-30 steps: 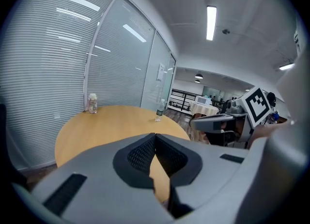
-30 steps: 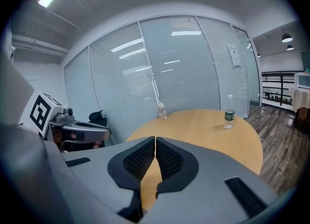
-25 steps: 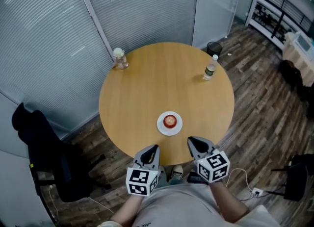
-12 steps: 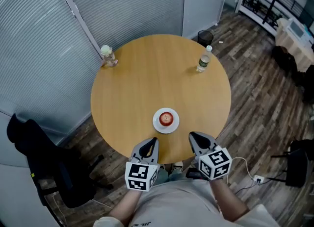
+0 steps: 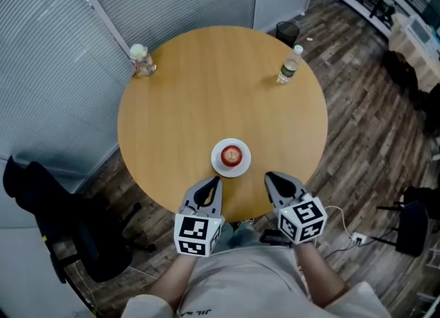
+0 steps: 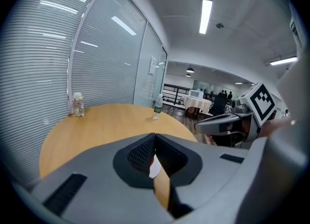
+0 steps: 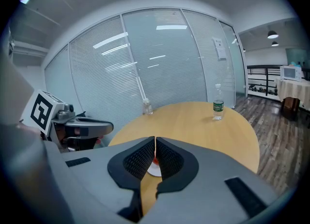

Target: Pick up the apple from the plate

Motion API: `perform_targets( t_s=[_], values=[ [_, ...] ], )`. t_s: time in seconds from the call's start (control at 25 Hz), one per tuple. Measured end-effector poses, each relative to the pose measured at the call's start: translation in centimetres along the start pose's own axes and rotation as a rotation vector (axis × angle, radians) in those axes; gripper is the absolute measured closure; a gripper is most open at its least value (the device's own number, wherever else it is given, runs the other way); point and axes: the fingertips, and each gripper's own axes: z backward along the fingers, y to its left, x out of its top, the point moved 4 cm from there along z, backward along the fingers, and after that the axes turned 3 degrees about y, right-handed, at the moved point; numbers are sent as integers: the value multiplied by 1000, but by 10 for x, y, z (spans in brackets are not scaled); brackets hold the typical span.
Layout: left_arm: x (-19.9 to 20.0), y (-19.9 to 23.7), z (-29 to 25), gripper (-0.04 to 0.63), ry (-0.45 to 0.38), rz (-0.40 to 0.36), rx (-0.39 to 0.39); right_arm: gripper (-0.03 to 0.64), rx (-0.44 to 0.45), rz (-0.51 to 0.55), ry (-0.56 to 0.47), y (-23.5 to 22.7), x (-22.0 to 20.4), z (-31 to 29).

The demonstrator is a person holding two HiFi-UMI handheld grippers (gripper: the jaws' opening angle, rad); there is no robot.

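head view: a round wooden desk (image 5: 206, 97) carries a white plate (image 5: 219, 164) close to its near edge, with a red apple (image 5: 232, 154) on the plate's middle. the left gripper (image 5: 215, 182) hangs over the desk's near rim, just below and left of the plate as seen here. the right gripper (image 5: 269, 176) hangs at the same rim, below and right of the plate. neither touches the plate or the apple.

left gripper view: its 2 jaws are pressed together with nothing between them, and a sliver of white plate shows beyond the tips.

right gripper view: its 2 jaws also meet and hold nothing, and the plate and a strip of red apple show past them.

far side of the desk: a clear bottle with a pale cap (image 5: 141, 60) stands at the left edge and a green-labelled bottle (image 5: 289, 69) at the right edge, both well apart from the plate. a dark chair (image 5: 62, 220) stands on the wood-plank floor (image 5: 364, 138) at lower left.
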Motion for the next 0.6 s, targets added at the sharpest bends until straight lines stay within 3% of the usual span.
perform_targets(
  t_s=[0.6],
  values=[
    [-15,22,-47,592,71,-2,-3,584,-8,-12,45,-16,-5,-41]
  ],
)
